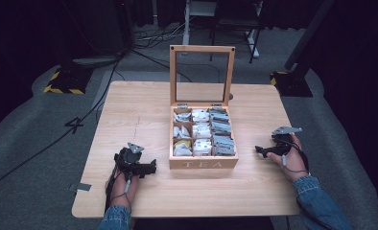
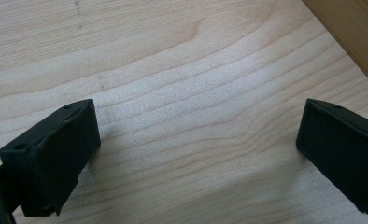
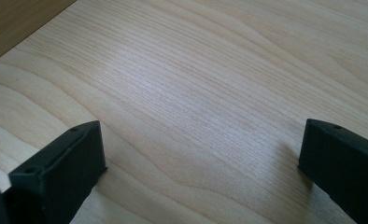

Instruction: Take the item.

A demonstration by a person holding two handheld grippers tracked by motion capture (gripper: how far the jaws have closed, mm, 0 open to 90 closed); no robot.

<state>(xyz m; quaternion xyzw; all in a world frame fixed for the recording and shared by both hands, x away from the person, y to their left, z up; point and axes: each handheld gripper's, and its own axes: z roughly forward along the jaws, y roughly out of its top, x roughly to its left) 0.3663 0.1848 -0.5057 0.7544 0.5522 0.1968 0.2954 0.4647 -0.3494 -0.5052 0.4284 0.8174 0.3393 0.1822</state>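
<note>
The left gripper [image 1: 151, 166] rests low on the table [image 1: 129, 110] with its jaws spread wide and nothing between them — in the left gripper view its two black pads stand far apart over bare wood grain, with a darker wooden edge crossing the upper right corner, most likely the side of the tea box. The right gripper [image 1: 260, 151] sits much the same on the other side: jaws fully apart, empty, bare wood beneath them, and a strip of darker wood at the upper left of its own view. Between the two, just inward of each and a little ahead, stands the tea box [image 1: 203, 163], its glass-paned lid [image 1: 202, 74] propped upright at the far side. Its compartments hold tea bags [image 1: 201, 131] — pale packets in the columns nearer the left gripper, grey ones stacked in the column nearer the right. Judging by how things lie, the box is already open, yet no bag has been lifted and nothing lies loose on the table, so the handling proper seems not yet begun. Each gripper points inward toward the box, near it but not touching, and either would have to rise over the front wall to reach a packet.
</note>
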